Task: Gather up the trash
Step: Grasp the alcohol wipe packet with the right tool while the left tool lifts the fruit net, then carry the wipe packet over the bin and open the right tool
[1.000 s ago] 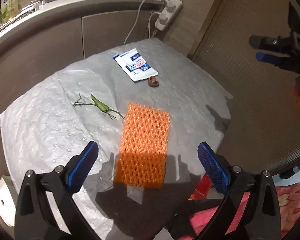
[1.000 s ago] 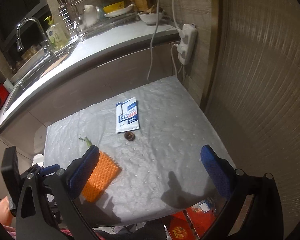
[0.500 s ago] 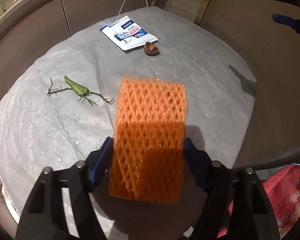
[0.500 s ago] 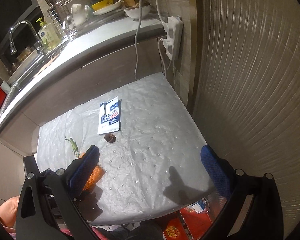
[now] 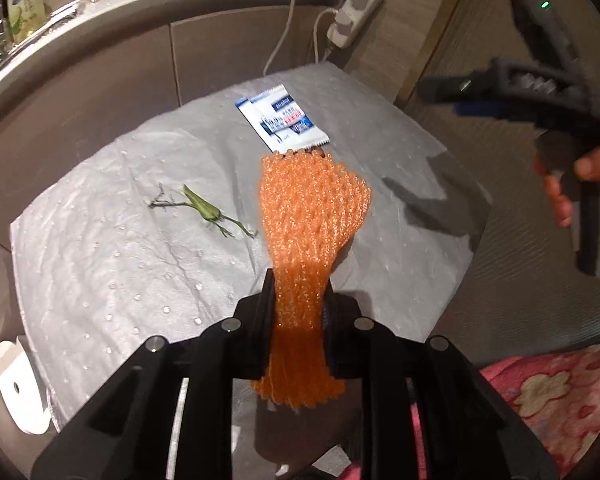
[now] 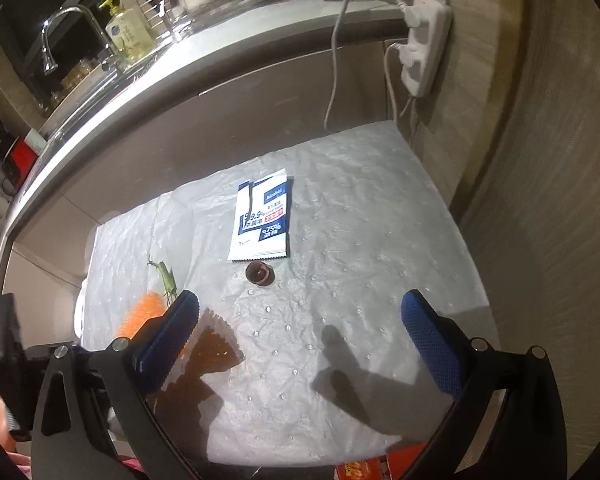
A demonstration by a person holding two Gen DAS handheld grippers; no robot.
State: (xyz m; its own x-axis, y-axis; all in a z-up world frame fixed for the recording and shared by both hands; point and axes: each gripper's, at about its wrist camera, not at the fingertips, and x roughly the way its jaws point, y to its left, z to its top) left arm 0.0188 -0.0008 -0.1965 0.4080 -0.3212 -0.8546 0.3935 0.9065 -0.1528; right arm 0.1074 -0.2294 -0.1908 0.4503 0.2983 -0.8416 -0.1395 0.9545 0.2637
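Observation:
An orange foam net [image 5: 312, 216] is pinched narrow between the closing jaws of my left gripper [image 5: 298, 292], and its far end fans out above the grey table cover [image 5: 100, 260]. The net [image 6: 148, 312] also shows at the lower left of the right wrist view. A white and blue wipe packet [image 6: 262, 220] lies flat mid-table, with a small brown shell [image 6: 260, 273] just in front of it. A green stem [image 5: 204, 210] lies to the left. My right gripper [image 6: 300, 308] hovers open above the cover, with nothing between its fingers.
A white power strip [image 6: 424, 40] hangs on the wall at the table's back right. Behind the table runs a counter with a faucet [image 6: 60, 28] and a soap bottle [image 6: 126, 34]. A white roll [image 5: 16, 384] sits at the left, and pink floral cloth [image 5: 560, 392] at the right front.
My left jaws have come together on the orange net, squeezing it and raising it off the cover. The right gripper has come lower and closer to the packet and shell.

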